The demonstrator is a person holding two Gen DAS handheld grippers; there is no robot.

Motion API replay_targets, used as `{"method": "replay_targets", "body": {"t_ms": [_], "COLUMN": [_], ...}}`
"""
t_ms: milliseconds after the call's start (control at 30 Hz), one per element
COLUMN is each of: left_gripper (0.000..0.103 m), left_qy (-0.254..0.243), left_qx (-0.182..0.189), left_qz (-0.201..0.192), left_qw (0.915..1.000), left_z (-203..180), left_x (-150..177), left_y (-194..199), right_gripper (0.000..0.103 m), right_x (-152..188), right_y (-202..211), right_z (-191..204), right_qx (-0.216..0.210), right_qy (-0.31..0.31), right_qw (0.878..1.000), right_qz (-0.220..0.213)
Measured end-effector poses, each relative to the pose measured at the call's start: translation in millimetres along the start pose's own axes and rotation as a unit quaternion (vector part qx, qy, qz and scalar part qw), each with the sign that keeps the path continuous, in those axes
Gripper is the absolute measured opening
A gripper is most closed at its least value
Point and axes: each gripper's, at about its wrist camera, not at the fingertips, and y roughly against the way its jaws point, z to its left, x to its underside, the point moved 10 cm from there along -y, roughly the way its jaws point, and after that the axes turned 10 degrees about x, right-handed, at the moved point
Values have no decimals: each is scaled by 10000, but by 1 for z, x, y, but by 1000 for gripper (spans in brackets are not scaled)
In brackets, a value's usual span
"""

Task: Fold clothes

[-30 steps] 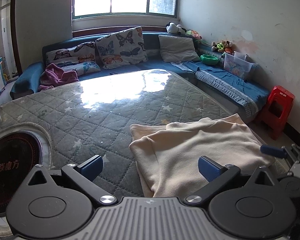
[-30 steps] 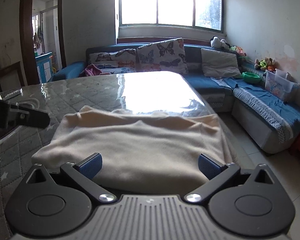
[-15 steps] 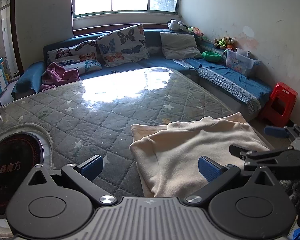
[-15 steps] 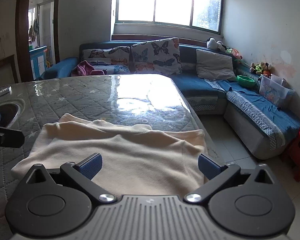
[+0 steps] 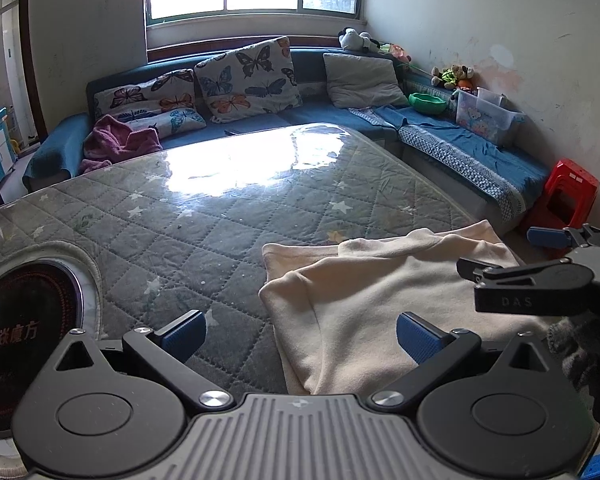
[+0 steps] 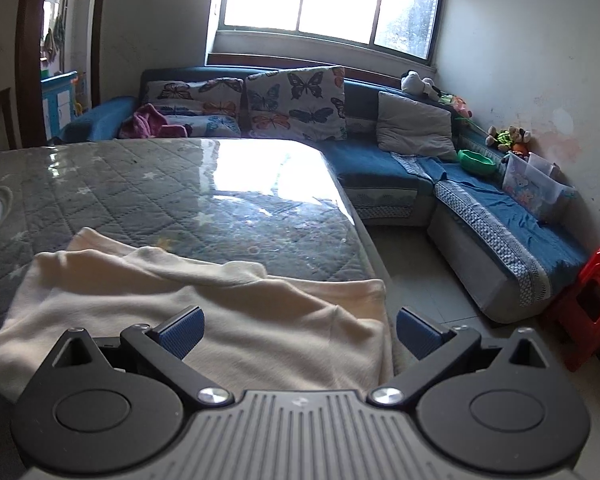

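Note:
A cream folded garment [image 5: 364, 300] lies flat at the near right corner of the quilted grey table [image 5: 228, 216]; it also shows in the right wrist view [image 6: 204, 312]. My left gripper [image 5: 300, 334] is open and empty, hovering over the garment's left edge. My right gripper [image 6: 298, 330] is open and empty, low over the garment's right part near the table's right edge. The right gripper also shows at the right of the left wrist view [image 5: 540, 264], above the garment.
A round black cooktop [image 5: 28, 320] is set into the table at the left. A blue corner sofa [image 6: 400, 168] with butterfly cushions stands behind the table, with a purple cloth [image 5: 116, 142] on it. A red stool [image 6: 584, 308] stands on the floor at the right.
The right gripper has pulled back and swung right, so the garment now sits lower and to the left in its view. It has come further into the left wrist view. The garment has not moved.

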Motion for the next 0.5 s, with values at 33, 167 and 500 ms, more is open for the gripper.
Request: {"method": "replay_targets", "body": {"t_ms": [33, 167, 500], "left_gripper": [103, 103, 103], "left_qy": [-4, 6, 47], "left_qx": [-8, -26, -38], "left_qz": [3, 21, 85], "left_qw": [10000, 10000, 9999], "left_z": [0, 1, 5], "left_x": [0, -2, -3], "left_y": [0, -3, -8], "right_gripper": [103, 103, 103], "right_x": [-1, 0, -5], "right_y": [-3, -17, -32], "right_z": [0, 1, 8], "right_qx": [31, 82, 107], "right_qy": [-13, -26, -17], "right_qw": [10000, 9999, 9997], "right_qz": [22, 127, 224]}}
